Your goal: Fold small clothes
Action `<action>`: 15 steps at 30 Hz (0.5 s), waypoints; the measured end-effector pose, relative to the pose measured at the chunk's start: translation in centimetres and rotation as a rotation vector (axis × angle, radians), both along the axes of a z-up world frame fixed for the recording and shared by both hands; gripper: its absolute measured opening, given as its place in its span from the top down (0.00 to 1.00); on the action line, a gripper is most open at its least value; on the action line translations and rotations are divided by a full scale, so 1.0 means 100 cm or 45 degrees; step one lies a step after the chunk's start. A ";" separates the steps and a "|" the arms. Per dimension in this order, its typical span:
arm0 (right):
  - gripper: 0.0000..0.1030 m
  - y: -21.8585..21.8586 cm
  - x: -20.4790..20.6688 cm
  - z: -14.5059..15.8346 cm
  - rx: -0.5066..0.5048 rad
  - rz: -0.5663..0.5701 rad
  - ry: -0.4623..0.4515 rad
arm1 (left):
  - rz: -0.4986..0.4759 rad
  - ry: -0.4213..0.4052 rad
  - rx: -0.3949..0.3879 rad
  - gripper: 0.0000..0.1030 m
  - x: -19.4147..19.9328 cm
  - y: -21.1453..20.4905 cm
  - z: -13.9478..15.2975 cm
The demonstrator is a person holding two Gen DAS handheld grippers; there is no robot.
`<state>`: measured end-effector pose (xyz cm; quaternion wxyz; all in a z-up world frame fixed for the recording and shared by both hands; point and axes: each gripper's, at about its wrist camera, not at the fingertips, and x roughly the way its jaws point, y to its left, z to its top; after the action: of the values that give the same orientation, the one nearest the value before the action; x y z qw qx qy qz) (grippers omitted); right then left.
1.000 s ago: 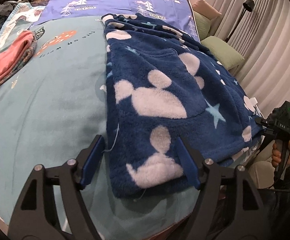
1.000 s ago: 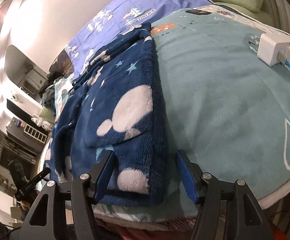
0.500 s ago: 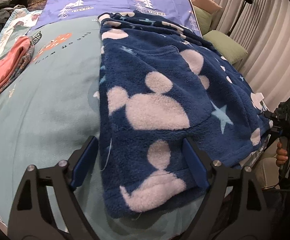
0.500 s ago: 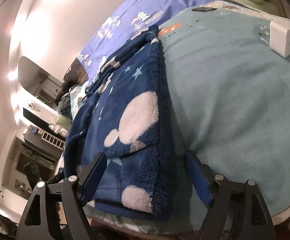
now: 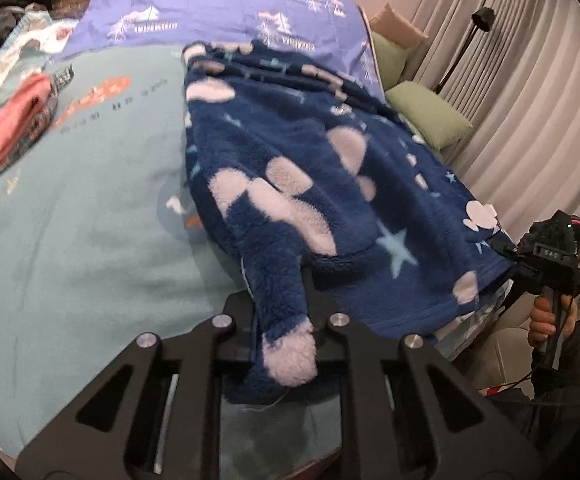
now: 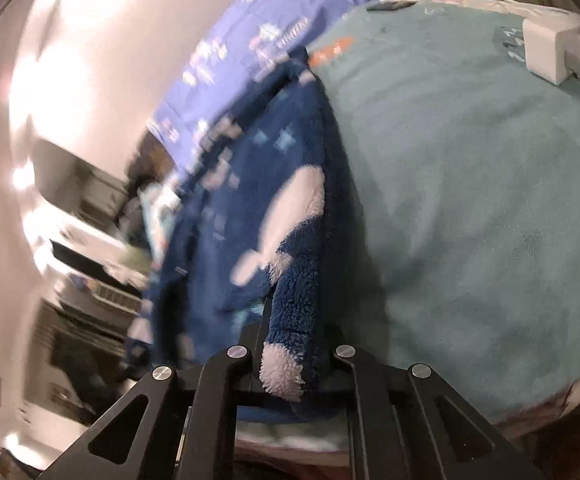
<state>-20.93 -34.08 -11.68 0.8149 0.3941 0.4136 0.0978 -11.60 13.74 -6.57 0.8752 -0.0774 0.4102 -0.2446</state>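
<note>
Gripping: my left gripper [image 5: 280,320] and right gripper [image 6: 290,344] just clamped the navy fleece garment [image 5: 309,184]
Surface: teal blanket [image 5: 70,240]
Room: beige curtains [image 5: 529,100]

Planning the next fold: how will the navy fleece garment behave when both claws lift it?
Probably floppy: the fleece garment bunches where the left claw and right claw pinch it. Likely sags between them. Plush pile suggests little slipping.

One navy fleece garment [image 5: 329,184] on the bed [image 5: 90,220]. One folded stack of small clothes [image 5: 8,136], coral piece on top; layers beneath too blurred to count. Two green pillows [image 5: 429,118]. One floor lamp [image 5: 463,50]. One white charger block [image 6: 549,54]. My two grippers: left [image 5: 282,340], right [image 6: 290,364].
</note>
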 end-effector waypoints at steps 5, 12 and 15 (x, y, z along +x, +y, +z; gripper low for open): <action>0.90 0.003 0.001 0.043 0.048 0.056 -0.165 | -0.001 -0.113 -0.040 0.85 -0.008 0.006 0.034; 0.90 -0.001 0.027 0.078 0.158 0.104 -0.300 | -0.012 -0.252 -0.147 0.85 0.004 0.009 0.082; 0.90 -0.003 0.037 0.091 0.193 0.114 -0.345 | -0.032 -0.279 -0.185 0.85 0.011 0.005 0.097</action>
<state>-17.20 -34.38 -2.55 0.8259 0.4190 0.3084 0.2172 -10.53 14.25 3.14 0.9037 -0.1084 0.2942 -0.2915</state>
